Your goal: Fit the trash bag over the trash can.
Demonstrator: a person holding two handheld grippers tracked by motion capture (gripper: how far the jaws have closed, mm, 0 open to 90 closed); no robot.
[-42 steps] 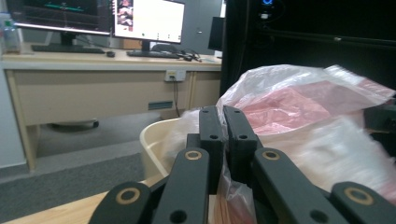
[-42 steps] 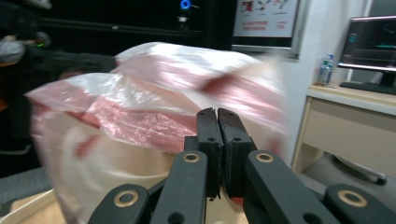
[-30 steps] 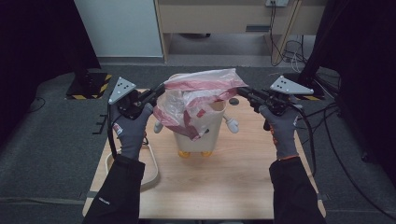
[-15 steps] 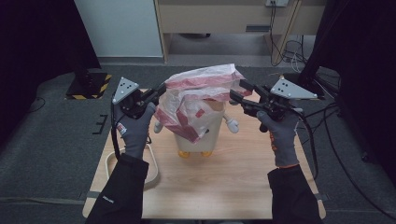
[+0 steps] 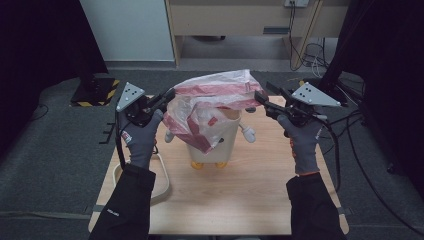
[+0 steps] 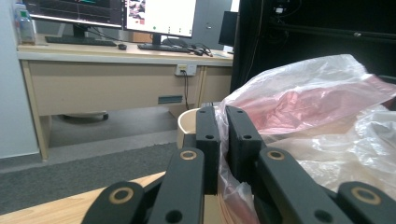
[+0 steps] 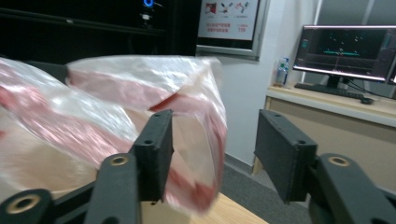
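**A plastic bag held over a small bin, seen from three cameras**

High view. We see a translucent pink-and-white plastic bag (image 5: pixel 212 107) draped over a cream-coloured bin (image 5: pixel 220 145), which stands on the far middle part of the wooden table (image 5: pixel 240 200). The bin has little white arms and orange feet (a cartoon-like figure). Our left gripper (image 5: pixel 169 96) meets the bag's left edge, and our right gripper (image 5: pixel 260 97) reaches to the bag's right edge; both point inward from gloved hands. A white loop lies on the table (image 5: pixel 162 175) near the left forearm.

Left gripper view. We look along the two black jaws, which stand almost together with a fold of the bag (image 6: pixel 308 102) pinched between the pads (image 6: pixel 208 135). The film bunches below the pads and billows to the right. The bin's rim (image 6: pixel 187 121) shows just behind the jaws. A desk with monitors (image 6: pixel 116 51) stands beyond the table.

Right gripper view. Here the jaws stand about halfway apart, having opened wide within the last second and eased in slightly since. The bag's edge (image 7: pixel 140 93) hangs between them, blurred; it lies against the left pad (image 7: pixel 156 144), while the right pad (image 7: pixel 285 149) stands clear of it (we see no pinch). A second desk with a monitor (image 7: pixel 345 46) is in the background.
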